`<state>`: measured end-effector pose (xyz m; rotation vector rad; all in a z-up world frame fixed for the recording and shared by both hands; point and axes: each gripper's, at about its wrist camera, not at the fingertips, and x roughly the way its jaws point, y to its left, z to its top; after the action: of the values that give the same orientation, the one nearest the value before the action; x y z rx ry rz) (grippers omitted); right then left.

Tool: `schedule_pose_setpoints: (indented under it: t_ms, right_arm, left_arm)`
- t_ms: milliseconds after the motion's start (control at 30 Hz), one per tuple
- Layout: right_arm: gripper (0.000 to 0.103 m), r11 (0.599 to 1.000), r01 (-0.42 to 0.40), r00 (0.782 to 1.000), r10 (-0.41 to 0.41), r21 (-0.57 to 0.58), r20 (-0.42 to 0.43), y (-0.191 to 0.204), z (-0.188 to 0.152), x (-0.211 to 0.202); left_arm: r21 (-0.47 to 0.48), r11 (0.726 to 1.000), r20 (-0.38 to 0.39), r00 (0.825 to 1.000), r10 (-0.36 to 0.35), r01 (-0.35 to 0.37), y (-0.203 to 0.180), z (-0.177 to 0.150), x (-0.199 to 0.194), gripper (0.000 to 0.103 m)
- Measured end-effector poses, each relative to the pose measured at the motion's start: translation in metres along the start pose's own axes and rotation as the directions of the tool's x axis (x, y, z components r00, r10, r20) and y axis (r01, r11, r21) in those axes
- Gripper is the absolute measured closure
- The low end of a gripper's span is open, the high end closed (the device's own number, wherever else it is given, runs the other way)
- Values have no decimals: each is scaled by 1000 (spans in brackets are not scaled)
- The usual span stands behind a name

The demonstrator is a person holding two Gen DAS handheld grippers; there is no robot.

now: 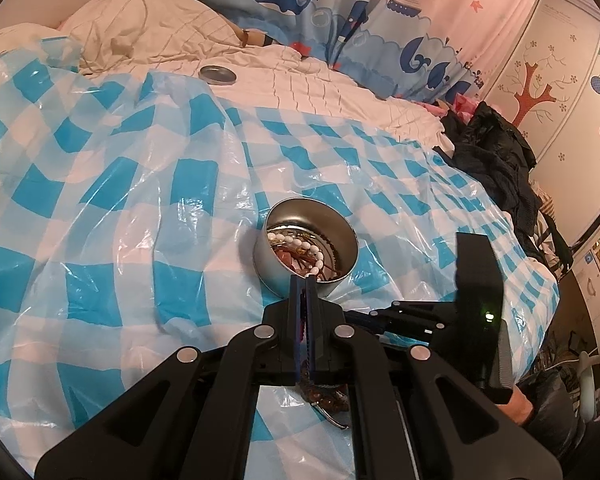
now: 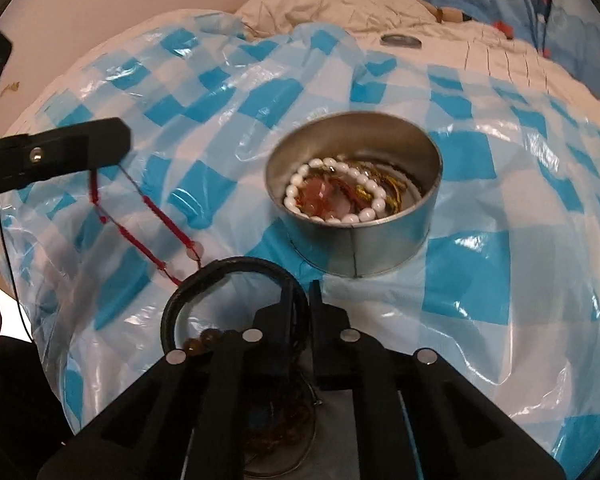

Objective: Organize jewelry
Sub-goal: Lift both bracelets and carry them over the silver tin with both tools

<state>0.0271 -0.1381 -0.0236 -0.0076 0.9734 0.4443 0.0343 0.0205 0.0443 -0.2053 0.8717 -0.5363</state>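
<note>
The left gripper (image 2: 116,142) is pinching a red beaded string bracelet (image 2: 152,220) left of the round silver metal tin (image 2: 356,184); the right gripper (image 2: 302,296) is clamping a black cord bangle (image 2: 220,270) just before that tin

No readable text anywhere here. A faint line of print sits on the wardrobe door (image 1: 556,16), above the tree decal (image 1: 530,90), but it's too small to read.

The tin (image 2: 354,200) stands open-topped, jewelry heaped inside. Left of it a red cord (image 2: 140,224) hangs across the way; open checkered sheet (image 2: 520,240) lies to its right.
</note>
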Motion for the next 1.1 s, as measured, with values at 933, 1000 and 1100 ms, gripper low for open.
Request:
schedule_pose_setpoints:
  t_ms: [933, 1000, 1100]
  right_arm:
    - [57, 996, -85, 996, 85, -7, -33, 3, -1, 1]
    - [80, 997, -83, 995, 82, -9, -53, 2, -3, 7]
    - [91, 996, -88, 995, 88, -10, -39, 2, -2, 5]
  left_arm:
    - [-5, 1000, 52, 998, -27, 27, -16, 23, 5, 101]
    - [-5, 1000, 53, 998, -26, 27, -16, 22, 5, 101]
    - [-7, 1000, 58, 998, -28, 28, -15, 24, 6, 101]
